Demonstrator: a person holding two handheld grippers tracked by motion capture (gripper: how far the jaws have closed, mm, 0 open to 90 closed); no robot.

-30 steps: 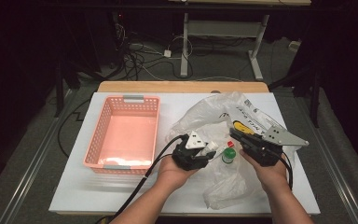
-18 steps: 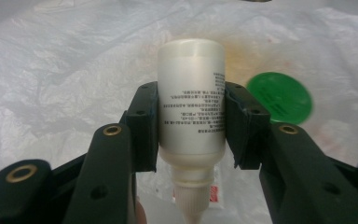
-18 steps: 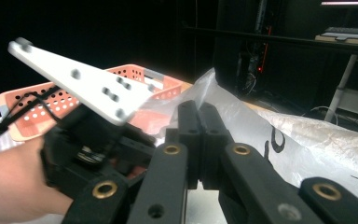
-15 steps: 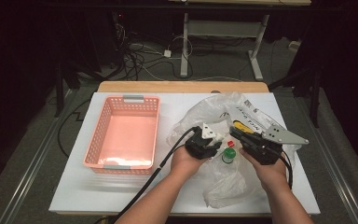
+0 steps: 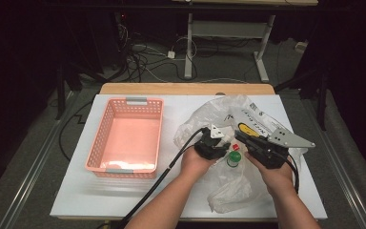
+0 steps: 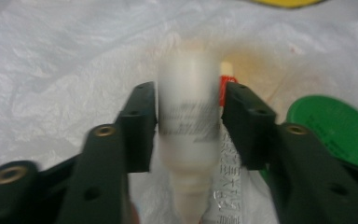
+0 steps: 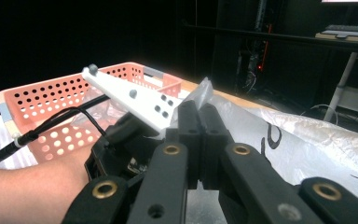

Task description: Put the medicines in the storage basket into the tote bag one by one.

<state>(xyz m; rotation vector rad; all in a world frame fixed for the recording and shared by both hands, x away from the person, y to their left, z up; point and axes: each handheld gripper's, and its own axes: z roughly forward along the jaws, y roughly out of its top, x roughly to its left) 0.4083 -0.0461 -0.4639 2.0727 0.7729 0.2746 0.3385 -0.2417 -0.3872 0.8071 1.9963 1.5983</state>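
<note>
Your left gripper [image 5: 218, 142] now sits right of centre in the high view, at the mouth of the clear plastic bag [image 5: 228, 191]. A second ago it was lower and further left, nearer the pink basket [image 5: 126, 136]; it has since slid right and up the frame until it is just beside your right gripper [image 5: 244, 138].

In the left gripper view, a small white bottle [image 6: 186, 116] stands in the middle of the frame between your two black jaws, lying on the crinkled bag [image 6: 51, 70]. The jaws are about half open and have just been opening. The left pad looks to be at the bottle's side, while a narrow gap shows at the right pad. The bottle is blurred, so you cannot be sure of contact. A green lid [image 6: 331, 128] shows at the right edge of that view, and a red piece [image 6: 222, 88] peeks out behind the bottle.

Your right gripper has not shifted from its spot right of centre in the high view. In the right gripper view, its jaws are pressed together on a fold of the bag's film [image 7: 204, 93], which rises just above the tips at centre frame. The basket [image 7: 51, 98] lies at the left of that view.

In the high view, the green-capped bottle [image 5: 233, 159] and a small red cap [image 5: 236, 147] lie between your two hands, as before.
</note>
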